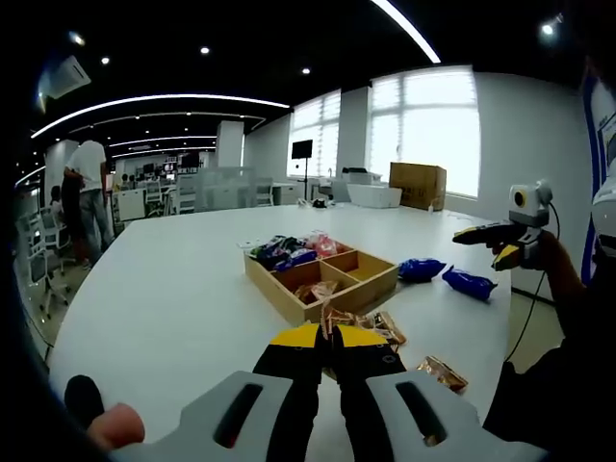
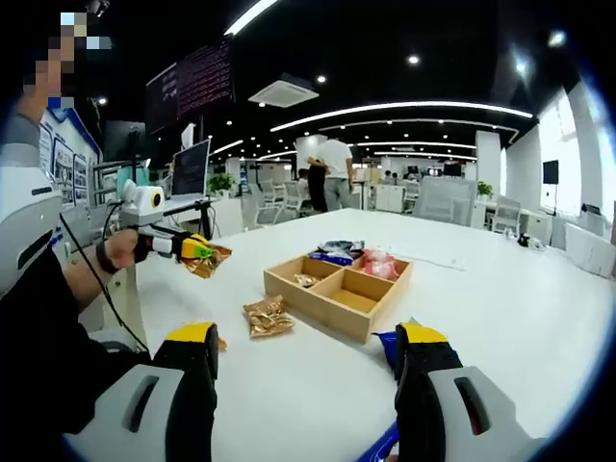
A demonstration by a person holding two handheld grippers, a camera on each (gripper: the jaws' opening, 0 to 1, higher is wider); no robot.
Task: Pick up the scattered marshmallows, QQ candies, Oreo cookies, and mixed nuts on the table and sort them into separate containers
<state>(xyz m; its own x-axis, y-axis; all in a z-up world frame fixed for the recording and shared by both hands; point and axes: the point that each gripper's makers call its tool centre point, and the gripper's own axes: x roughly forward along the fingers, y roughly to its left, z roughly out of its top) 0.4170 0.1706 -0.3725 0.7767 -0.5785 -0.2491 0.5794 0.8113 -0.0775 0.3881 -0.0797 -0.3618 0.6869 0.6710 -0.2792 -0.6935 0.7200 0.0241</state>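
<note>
Crinkly foil nut packet (image 2: 205, 256), light and slippery: we pinch its edge in the closed left gripper (image 2: 197, 248); right gripper (image 2: 306, 351) gapes.

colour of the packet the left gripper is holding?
Orange-gold, shiny foil packet in the left gripper; clearest in the right gripper view.

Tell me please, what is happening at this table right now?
A person is sorting snack packets into a wooden tray on a white table. The left gripper holds a brown snack packet in the air. The right gripper hangs open near the blue packets. One brown packet lies beside the tray.
</note>
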